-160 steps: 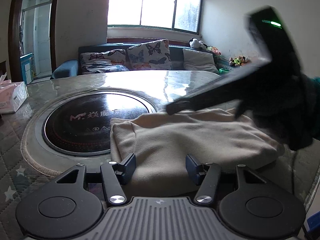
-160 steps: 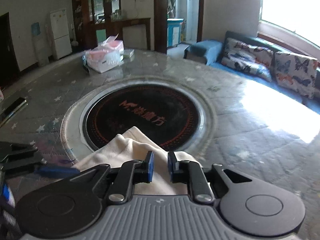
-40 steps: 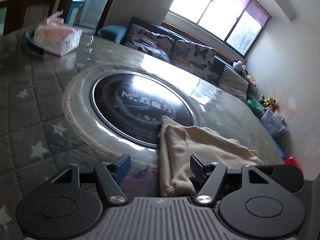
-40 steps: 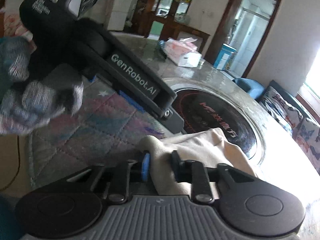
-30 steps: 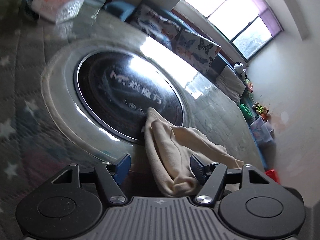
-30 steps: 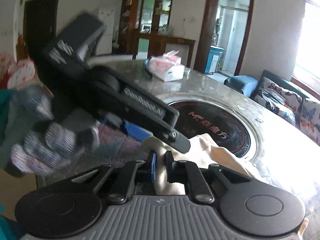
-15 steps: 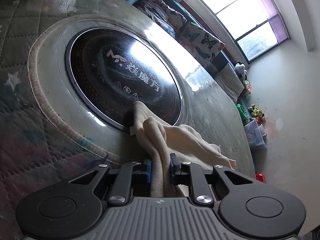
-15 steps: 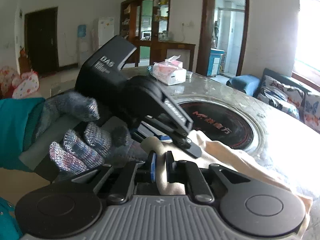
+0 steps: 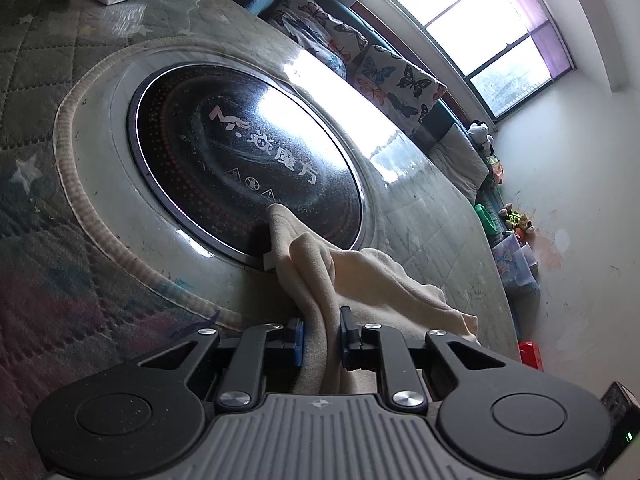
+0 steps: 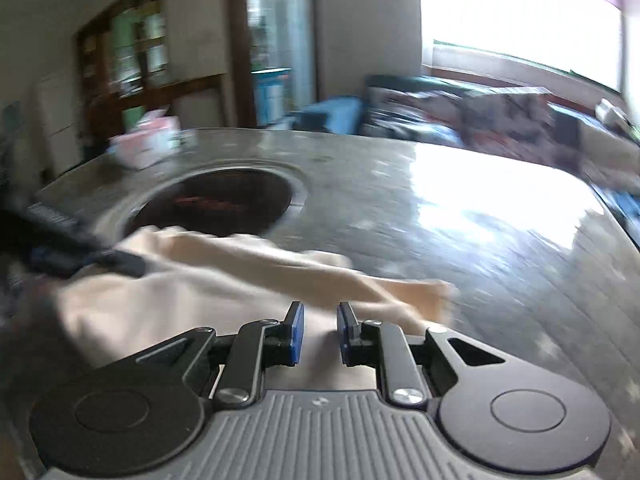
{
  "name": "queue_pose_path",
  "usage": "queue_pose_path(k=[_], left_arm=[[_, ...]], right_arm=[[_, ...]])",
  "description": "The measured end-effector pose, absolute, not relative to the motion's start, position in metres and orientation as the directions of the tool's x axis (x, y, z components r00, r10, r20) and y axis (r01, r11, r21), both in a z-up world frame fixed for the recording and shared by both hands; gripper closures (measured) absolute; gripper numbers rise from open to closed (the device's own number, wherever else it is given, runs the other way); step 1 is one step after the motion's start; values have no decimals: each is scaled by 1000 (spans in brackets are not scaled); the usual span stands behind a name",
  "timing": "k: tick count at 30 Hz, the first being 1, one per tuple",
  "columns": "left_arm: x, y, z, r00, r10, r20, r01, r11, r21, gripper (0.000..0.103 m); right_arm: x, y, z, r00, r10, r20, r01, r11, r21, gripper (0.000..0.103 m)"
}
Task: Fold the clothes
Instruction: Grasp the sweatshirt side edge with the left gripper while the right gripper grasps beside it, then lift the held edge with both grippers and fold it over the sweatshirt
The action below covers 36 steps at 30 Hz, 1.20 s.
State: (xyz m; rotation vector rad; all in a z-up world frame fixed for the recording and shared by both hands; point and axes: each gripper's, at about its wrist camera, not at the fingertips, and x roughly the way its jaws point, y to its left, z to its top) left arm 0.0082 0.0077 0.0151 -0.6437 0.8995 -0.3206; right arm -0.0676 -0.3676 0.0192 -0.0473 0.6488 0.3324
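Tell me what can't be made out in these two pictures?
- Right wrist view: motion blur smears the room, so the pink box on the round glass-topped table shows no readable print.
- Right wrist view: whether the right gripper actually pinches the beige cloth garment; the fabric between its fingers is blurred.
- Left wrist view: the left gripper hides the garment's near edge.

Right wrist view is smeared with motion blur, so we can't read the lettering on the round black glass cooktop, and the pink tissue box near the table's far left edge is just a smudge. The beige fleece garment runs down behind the left gripper, so we can't see that end.
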Motion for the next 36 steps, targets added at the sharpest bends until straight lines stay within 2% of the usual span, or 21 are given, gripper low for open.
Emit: queue_pose_path(k=[3,10,15,17,19,22,30,36], left_arm=[[8,7,16,592,-511,-623,-1,773,-635,85],[8,3,17,596,-498,-630,11,790,-614,85],[7,0,18,600,-486,-635,17,801,-598,85],[7,-2,19,602,-479,-639,20,809,-587,85],[7,-5,21,605,-466,-646,28,823,-567,85],[6,-11,24,613,-453,-647,46,838,-544,85],[7,-31,45,640,-455,-619,126,857,-500,87],[12,-74,60,630,-487,-606,220,859,-462,88]], right_arm=[[-64,-384,13,750,251,-612,-275,960,56,81],[-65,-408,14,781,206,-590,-201,977,74,60],[-58,-419,3,756,230,-612,-165,973,161,60],[-59,-419,1,759,242,-605,-163,969,183,67],[-59,-419,1,757,262,-598,-169,963,208,85],[-62,-418,3,763,277,-584,-177,958,224,93],[-84,-428,25,820,276,-500,-173,954,243,94],[-99,-449,42,855,218,-470,-126,967,220,95]])
